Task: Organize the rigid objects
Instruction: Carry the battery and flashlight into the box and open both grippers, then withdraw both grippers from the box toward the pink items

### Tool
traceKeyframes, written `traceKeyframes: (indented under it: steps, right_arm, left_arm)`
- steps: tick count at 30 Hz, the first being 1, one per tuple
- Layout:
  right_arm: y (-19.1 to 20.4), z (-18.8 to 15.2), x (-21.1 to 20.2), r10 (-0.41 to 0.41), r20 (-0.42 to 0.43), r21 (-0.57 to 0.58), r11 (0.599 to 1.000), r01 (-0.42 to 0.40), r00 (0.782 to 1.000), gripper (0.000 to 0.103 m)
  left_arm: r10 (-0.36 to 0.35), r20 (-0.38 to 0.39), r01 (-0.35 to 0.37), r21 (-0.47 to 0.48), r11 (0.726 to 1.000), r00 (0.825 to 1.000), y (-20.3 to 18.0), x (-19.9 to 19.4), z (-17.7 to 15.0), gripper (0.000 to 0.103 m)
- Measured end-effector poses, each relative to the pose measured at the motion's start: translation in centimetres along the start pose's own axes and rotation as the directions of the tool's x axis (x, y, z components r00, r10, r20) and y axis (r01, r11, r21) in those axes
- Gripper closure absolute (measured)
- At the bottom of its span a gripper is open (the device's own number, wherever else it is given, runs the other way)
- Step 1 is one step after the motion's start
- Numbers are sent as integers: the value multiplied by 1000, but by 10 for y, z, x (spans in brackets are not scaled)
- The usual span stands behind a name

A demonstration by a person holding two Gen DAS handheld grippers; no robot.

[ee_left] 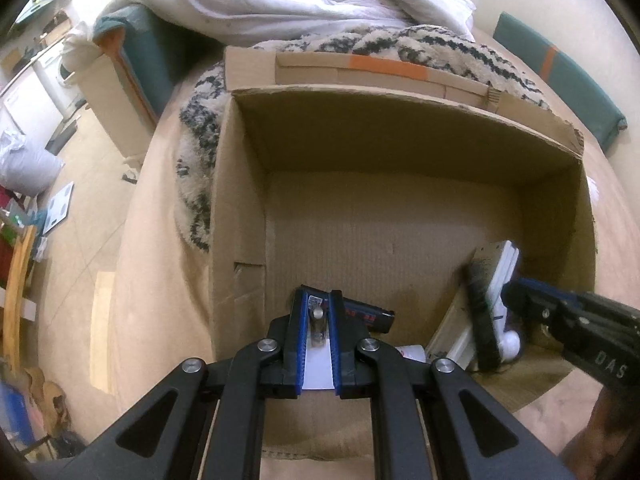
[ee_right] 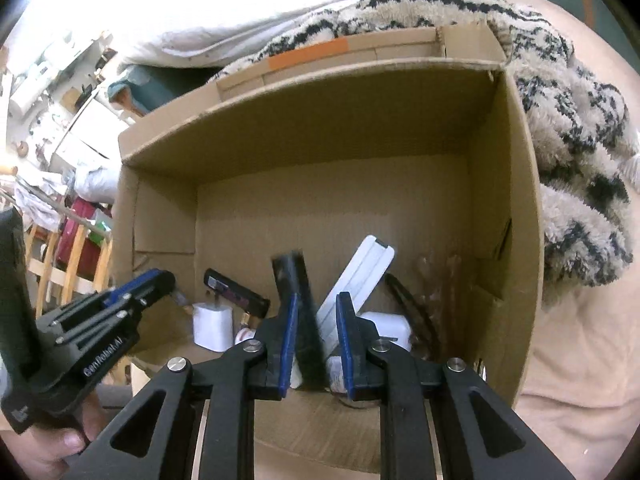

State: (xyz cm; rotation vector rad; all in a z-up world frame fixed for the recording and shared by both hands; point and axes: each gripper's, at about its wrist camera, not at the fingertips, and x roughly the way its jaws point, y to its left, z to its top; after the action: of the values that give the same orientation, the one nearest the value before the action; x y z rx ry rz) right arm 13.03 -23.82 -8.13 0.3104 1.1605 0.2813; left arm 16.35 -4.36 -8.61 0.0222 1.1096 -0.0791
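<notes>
Holding: left hand-held gripper (ee_left: 318,300) has its blue-padded jaws clamped on a white plug-in charger block with metal prongs (ee_left: 318,364); the block sits between the pads, prongs pointing away from the camera and down toward the box floor.
Right hand-held gripper (ee_right: 316,304): its jaws are pressed together on a flat black brush-like slab (ee_right: 298,292), gripped at its near end; the slab's long axis runs up and away from the jaws, tilted slightly left.
Container: open brown cardboard box (ee_left: 400,120), resting on a tan bed cover (ee_left: 160,280), with a shaggy cream-and-black blanket (ee_left: 440,48) just behind its far wall.
White bar: a long white ribbed plastic bar (ee_right: 360,276) leans inside the box just beside the black slab, its long axis slanting up to the right, so the two form a V.
Black bar: a slim black rectangular device with red print (ee_left: 366,314) lies flat on the box floor near the front wall, long axis running left to right in the left wrist view, touching or just past the left jaw tips.
Other contents: a clear plastic item (ee_right: 440,280), too blurred to name, stands near the box's right wall.
Placement: both gripped things are inside the box, low over its near edge; whether they touch the floor cannot be told.
</notes>
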Motion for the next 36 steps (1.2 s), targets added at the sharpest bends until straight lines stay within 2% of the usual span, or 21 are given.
traceKeyframes:
  steps: [1,3,4,5,6,7,8,9,12,18,26,36]
  right_arm:
    - [-1,1,-2,4,5,4,1000,-4,1000,80]
    - [-3,2,-6,12,24,16,1000,-13,1000,64]
    - [-3,3,-8,22,39,23,999,-23,999,38]
    - [-3,3,-11,32,57,28,999,-34,998,24]
    - [-3,4,-14,40,73,32,999,-43,997,23]
    - [-3,5,-16,48,82,32,998,-51,995,23]
    - [-2,7,-18,56,88,31,998,-59,995,23]
    - [-2,7,-21,60,96,33,997,-64,994,22]
    - [-1,7,-27,68,120,38,997,-73,990,13]
    - [-1,0,-36,39,128,24,999,-42,991,13]
    - [-7,-18,-57,24,144,43,999,-30,989,13]
    - [-7,-54,-60,28,71,48,998,-31,997,13]
  left_arm:
    - [-2,5,2,1,1000,1000,-1,-1,0,94]
    - [-13,5,13,-4,1000,1000,-1,-3,2,91]
    - [-20,4,20,-9,1000,1000,-1,-4,2,88]
    - [-29,4,29,-15,999,1000,-1,-6,2,79]
    - [-35,9,36,-19,999,999,-1,-8,2,65]
    - [-34,16,34,-20,999,999,-1,-10,3,57]
    - [-31,28,31,-21,999,999,-2,-12,3,45]
    - [-29,52,30,-21,999,998,-2,-18,3,42]
    - [-39,70,41,-14,999,997,-6,-25,6,42]
    - [-42,94,45,-30,999,995,-2,-37,6,42]
    - [-10,100,15,-47,999,995,9,-54,-3,42]
    - [13,70,-8,-70,998,997,27,-67,-36,42]
